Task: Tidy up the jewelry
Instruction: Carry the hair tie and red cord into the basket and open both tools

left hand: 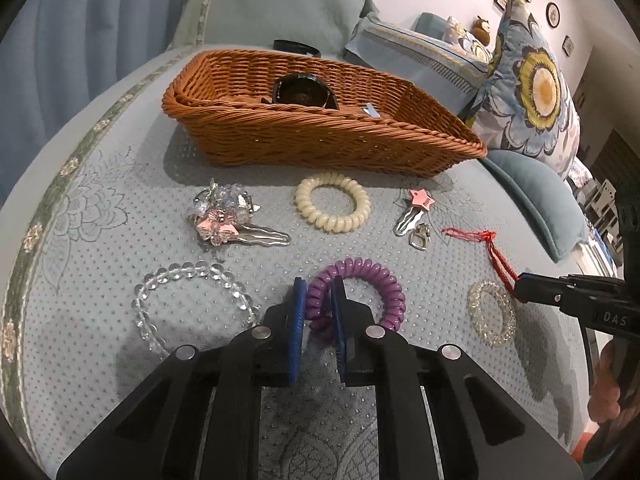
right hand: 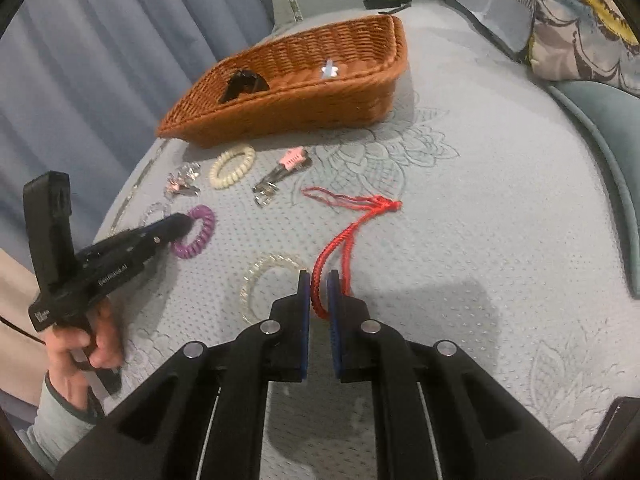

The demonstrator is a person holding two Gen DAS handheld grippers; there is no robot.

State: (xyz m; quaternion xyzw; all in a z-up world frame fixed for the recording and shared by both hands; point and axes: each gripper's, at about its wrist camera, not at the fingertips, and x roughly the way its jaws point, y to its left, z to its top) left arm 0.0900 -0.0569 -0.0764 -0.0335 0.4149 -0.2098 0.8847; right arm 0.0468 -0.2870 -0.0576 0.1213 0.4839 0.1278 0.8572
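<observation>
A brown wicker basket stands at the back of the bed; it also shows in the right wrist view, holding a black bangle and a small pale star clip. My left gripper is shut on the purple coil hair tie, which rests on the bedspread; it also shows in the right wrist view. My right gripper is shut on the red braided cord bracelet, whose far end trails on the bed.
On the bedspread lie a cream coil hair tie, a crystal flower clip, a clear bead bracelet, a pink star clip, a small ring and a clear glitter hair tie. Pillows stand at right.
</observation>
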